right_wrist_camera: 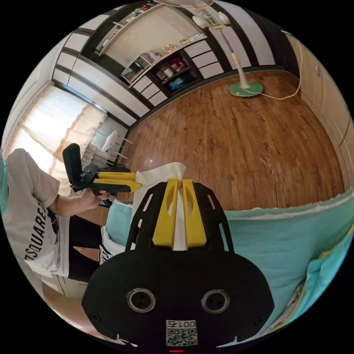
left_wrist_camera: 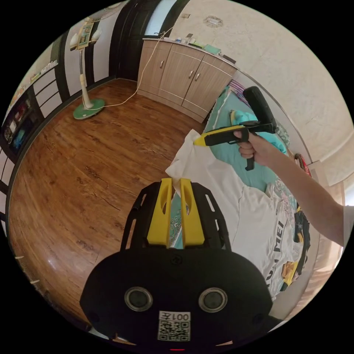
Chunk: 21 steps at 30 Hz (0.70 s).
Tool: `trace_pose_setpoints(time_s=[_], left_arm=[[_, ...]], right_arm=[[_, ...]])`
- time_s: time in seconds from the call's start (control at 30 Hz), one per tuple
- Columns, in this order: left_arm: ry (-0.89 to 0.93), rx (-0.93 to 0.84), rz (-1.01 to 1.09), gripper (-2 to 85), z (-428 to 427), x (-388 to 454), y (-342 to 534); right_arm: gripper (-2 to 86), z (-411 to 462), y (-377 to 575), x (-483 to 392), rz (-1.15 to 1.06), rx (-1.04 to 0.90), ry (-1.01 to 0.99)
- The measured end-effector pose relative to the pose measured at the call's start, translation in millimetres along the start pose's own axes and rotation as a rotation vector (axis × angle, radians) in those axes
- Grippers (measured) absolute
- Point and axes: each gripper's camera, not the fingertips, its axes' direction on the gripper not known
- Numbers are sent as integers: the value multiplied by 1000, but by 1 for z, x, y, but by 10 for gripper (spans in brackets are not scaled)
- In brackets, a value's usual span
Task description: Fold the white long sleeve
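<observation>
Left gripper view: my left gripper (left_wrist_camera: 176, 181) pinches the shirt (left_wrist_camera: 206, 177) corner.
Right gripper (right_wrist_camera: 178, 181): clamps its corner, I judge for folding.

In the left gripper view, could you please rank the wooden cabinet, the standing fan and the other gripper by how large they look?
1. wooden cabinet
2. standing fan
3. right gripper; it looks nearly as large as the fan, and being nearer the camera it makes this order unsure.
</observation>
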Motion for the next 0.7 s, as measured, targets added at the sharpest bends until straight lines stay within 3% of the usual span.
trace_pose_setpoints(time_s=[0.27, 0.4, 0.7], left_arm=[[-48, -2, 30, 5, -8, -25, 16], [-46, 53, 196, 5, -19, -18, 20], [252, 96, 600, 4, -33, 26, 36]], right_arm=[[15, 11, -23, -6, -123, -75, 4], [16, -21, -8, -30, -172, -2, 64], [16, -91, 93, -109, -168, 48, 257]])
